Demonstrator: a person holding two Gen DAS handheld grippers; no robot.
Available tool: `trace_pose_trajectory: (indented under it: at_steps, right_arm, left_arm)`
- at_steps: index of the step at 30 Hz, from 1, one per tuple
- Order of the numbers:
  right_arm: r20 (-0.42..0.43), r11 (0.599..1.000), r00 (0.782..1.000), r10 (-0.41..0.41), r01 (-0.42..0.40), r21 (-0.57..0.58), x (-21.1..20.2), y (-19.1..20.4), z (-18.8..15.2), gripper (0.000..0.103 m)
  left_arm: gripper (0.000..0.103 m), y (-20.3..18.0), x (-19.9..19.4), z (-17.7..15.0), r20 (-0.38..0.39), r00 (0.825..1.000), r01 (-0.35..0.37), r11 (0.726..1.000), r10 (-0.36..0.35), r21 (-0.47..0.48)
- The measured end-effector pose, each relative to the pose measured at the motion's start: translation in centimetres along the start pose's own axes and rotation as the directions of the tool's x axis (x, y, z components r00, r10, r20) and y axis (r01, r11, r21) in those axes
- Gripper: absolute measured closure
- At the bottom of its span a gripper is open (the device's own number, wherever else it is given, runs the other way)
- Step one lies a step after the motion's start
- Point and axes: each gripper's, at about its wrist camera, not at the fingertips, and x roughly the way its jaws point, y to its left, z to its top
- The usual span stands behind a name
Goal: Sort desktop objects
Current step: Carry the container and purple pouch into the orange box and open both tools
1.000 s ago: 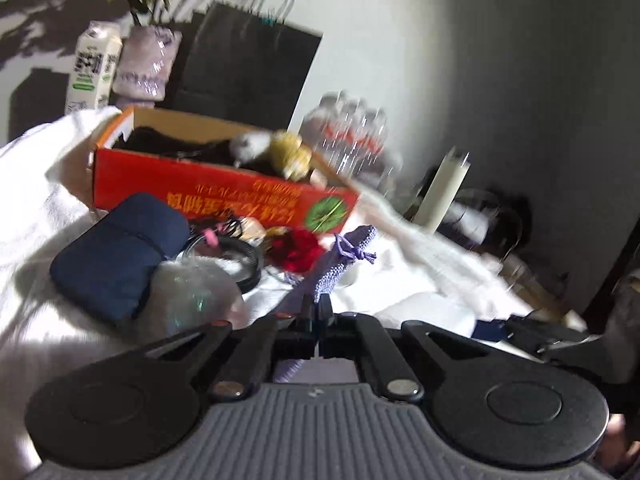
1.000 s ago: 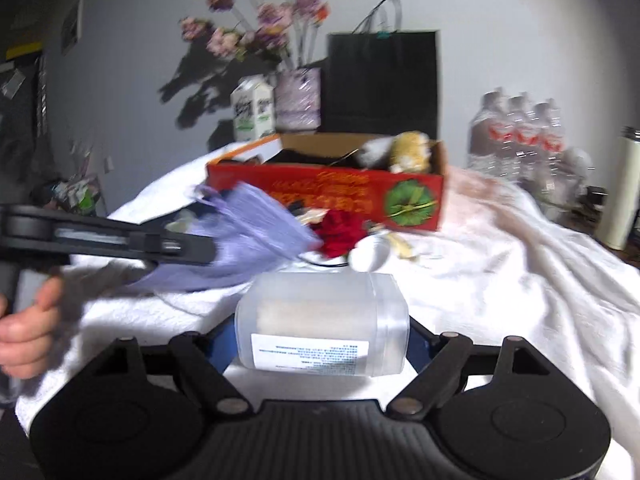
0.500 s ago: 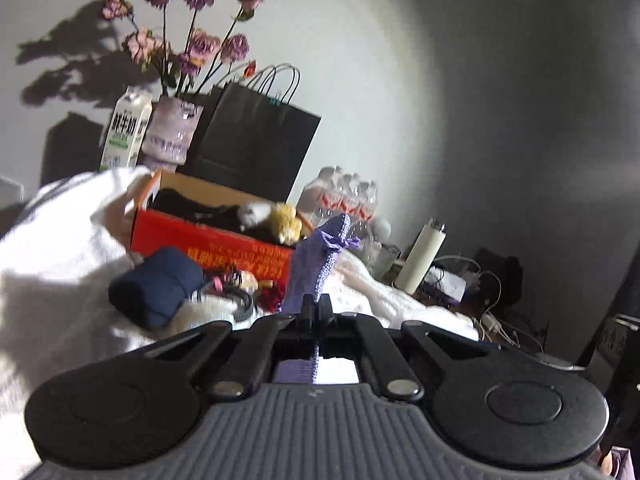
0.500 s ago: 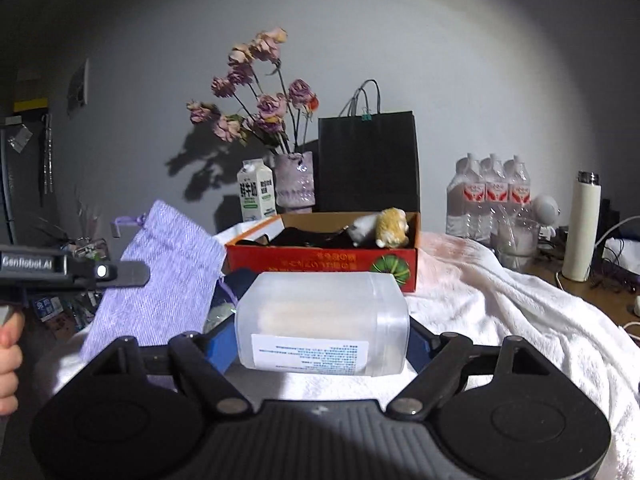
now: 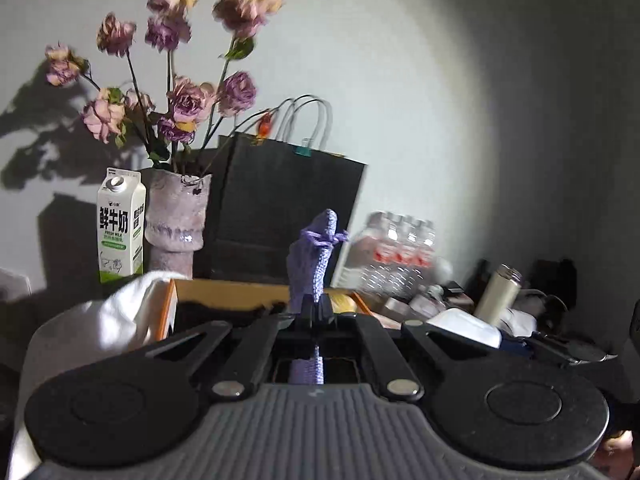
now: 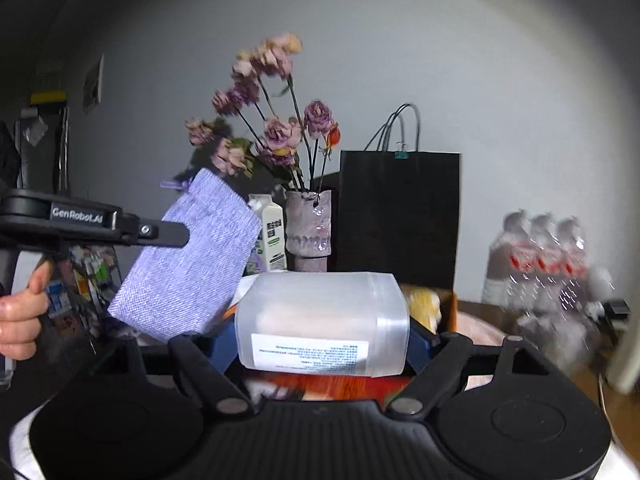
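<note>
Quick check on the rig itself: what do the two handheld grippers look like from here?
Both are matte black plastic. Each has a ribbed grey-black body, two round discs at the sides, and linkage bars with silver pivot pins. The left gripper, seen side-on, is a slim black bar with white "GenRobot.AI" lettering and a pistol-style handle. No cables or sleeves show.

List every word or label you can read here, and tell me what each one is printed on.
"鲜牛奶" and "FRESH MILK": on the milk carton beside the vase.
"GenRobot.AI": on the side of the left gripper.
White label on the plastic jar: print too small to read.
Red labels on the water bottles: blurred, unreadable.
</note>
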Motion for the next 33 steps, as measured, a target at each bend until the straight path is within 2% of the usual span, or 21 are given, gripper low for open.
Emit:
trace_pose_trajectory:
  at_steps: [4, 6, 9, 10, 12, 14, 15, 16, 17, 18, 21, 23, 25, 30, 33]
  right_arm:
    - [-0.088, 0.999, 0.996, 0.006, -0.002, 0.05, 9.0, -1.6, 3.2, 0.022]
    - [-0.148, 0.996, 0.989, 0.016, -0.003, 0.088, 13.6, -2.3, 3.9, 0.022]
    - [-0.226, 0.995, 0.974, 0.018, 0.005, 0.099, 19.5, -2.6, 4.2, 0.022]
    - [-0.246, 0.995, 0.969, 0.004, 0.021, 0.098, 21.2, -2.7, 4.1, 0.022]
    - [-0.296, 0.995, 0.955, -0.019, 0.048, 0.091, 24.5, -2.8, 3.7, 0.022]
    - [-0.338, 0.995, 0.941, -0.033, 0.063, 0.079, 27.3, -2.5, 3.3, 0.022]
    - [-0.356, 0.996, 0.934, -0.039, 0.066, 0.064, 28.5, -2.3, 3.1, 0.022]
    - [-0.365, 0.996, 0.93, -0.047, 0.07, 0.048, 29.4, -2.0, 2.9, 0.022]
    - [-0.365, 0.997, 0.929, -0.055, 0.074, 0.038, 30.1, -1.7, 2.7, 0.022]
    - [-0.373, 0.997, 0.926, -0.059, 0.075, 0.029, 30.8, -1.4, 2.5, 0.022]
    - [-0.418, 0.996, 0.905, -0.081, 0.089, 0.001, 32.3, -0.6, 1.9, 0.021]
    - [-0.428, 0.997, 0.901, -0.075, 0.076, -0.015, 32.1, -0.3, 1.9, 0.02]
    - [-0.429, 0.997, 0.901, -0.07, 0.076, -0.004, 31.3, -0.5, 2.2, 0.019]
    - [-0.407, 0.992, 0.909, -0.088, 0.117, 0.047, 27.5, -2.2, 4.2, 0.016]
    - [-0.409, 0.985, 0.906, -0.11, 0.155, 0.08, 24.6, -3.3, 5.0, 0.014]
  left_arm:
    - [0.101, 3.8, 7.9, 2.1, -0.099, 0.995, -0.004, 0.995, -0.006, -0.095]
    - [0.102, 5.8, 11.2, 2.3, -0.129, 0.992, -0.031, 0.988, 0.012, -0.151]
    - [0.101, 9.4, 16.2, 1.9, -0.187, 0.982, -0.022, 0.972, -0.023, -0.234]
    - [0.101, 10.4, 17.6, 1.6, -0.207, 0.978, -0.046, 0.969, -0.005, -0.243]
    - [0.098, 12.0, 20.1, 0.7, -0.247, 0.962, -0.168, 0.965, 0.116, -0.202]
    - [0.089, 13.2, 21.6, 0.0, -0.287, 0.943, -0.22, 0.962, 0.168, -0.161]
    - [0.064, 13.8, 21.8, -0.2, -0.296, 0.936, -0.244, 0.957, 0.189, -0.159]
    - [0.052, 14.2, 21.6, -0.3, -0.288, 0.937, -0.253, 0.953, 0.198, -0.169]
    - [0.051, 14.7, 21.3, -0.3, -0.277, 0.946, -0.223, 0.957, 0.167, -0.185]
    - [0.051, 14.9, 21.1, -0.3, -0.276, 0.948, -0.216, 0.959, 0.161, -0.183]
    - [0.038, 14.5, 20.2, 0.3, -0.264, 0.942, -0.245, 0.962, 0.207, -0.122]
    - [0.035, 14.3, 19.7, 0.9, -0.258, 0.938, -0.263, 0.96, 0.231, -0.095]
    - [0.027, 14.0, 18.9, 1.4, -0.253, 0.935, -0.277, 0.957, 0.248, -0.083]
    - [0.014, 12.3, 16.9, 2.4, -0.254, 0.914, -0.336, 0.941, 0.316, -0.037]
    - [0.005, 11.0, 15.8, 2.2, -0.287, 0.886, -0.38, 0.925, 0.364, 0.001]
